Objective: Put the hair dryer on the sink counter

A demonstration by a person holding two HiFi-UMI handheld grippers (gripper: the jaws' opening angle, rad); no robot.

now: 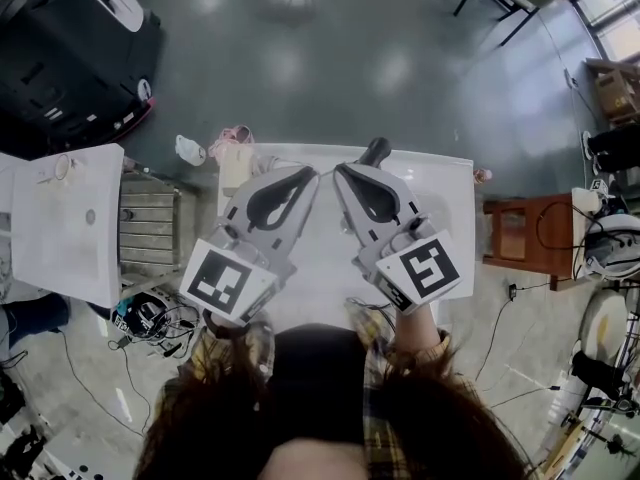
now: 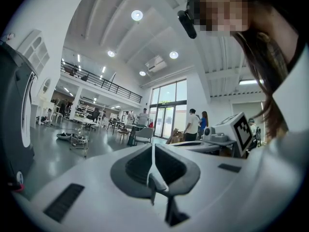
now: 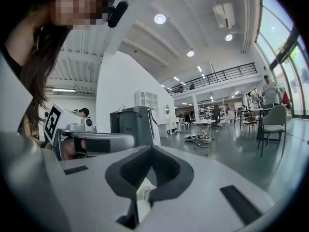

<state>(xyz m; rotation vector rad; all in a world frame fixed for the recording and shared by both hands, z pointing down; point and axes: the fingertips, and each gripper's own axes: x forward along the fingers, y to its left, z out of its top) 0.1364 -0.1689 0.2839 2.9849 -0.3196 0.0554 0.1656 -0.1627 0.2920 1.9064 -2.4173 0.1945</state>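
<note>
Both grippers are held up in front of me over a white table, tips nearly touching. My left gripper is shut with nothing in it; in the left gripper view its jaws meet in a thin line. My right gripper is also shut and holds nothing, as the right gripper view shows. A dark rounded object, possibly the hair dryer, pokes out beyond the right gripper at the table's far edge; most of it is hidden. A white sink counter with a drain stands at the left.
A wooden pallet and tangled cables lie between the sink counter and the table. A wooden stool stands to the right. A dark machine fills the far left. People stand by the glass doors.
</note>
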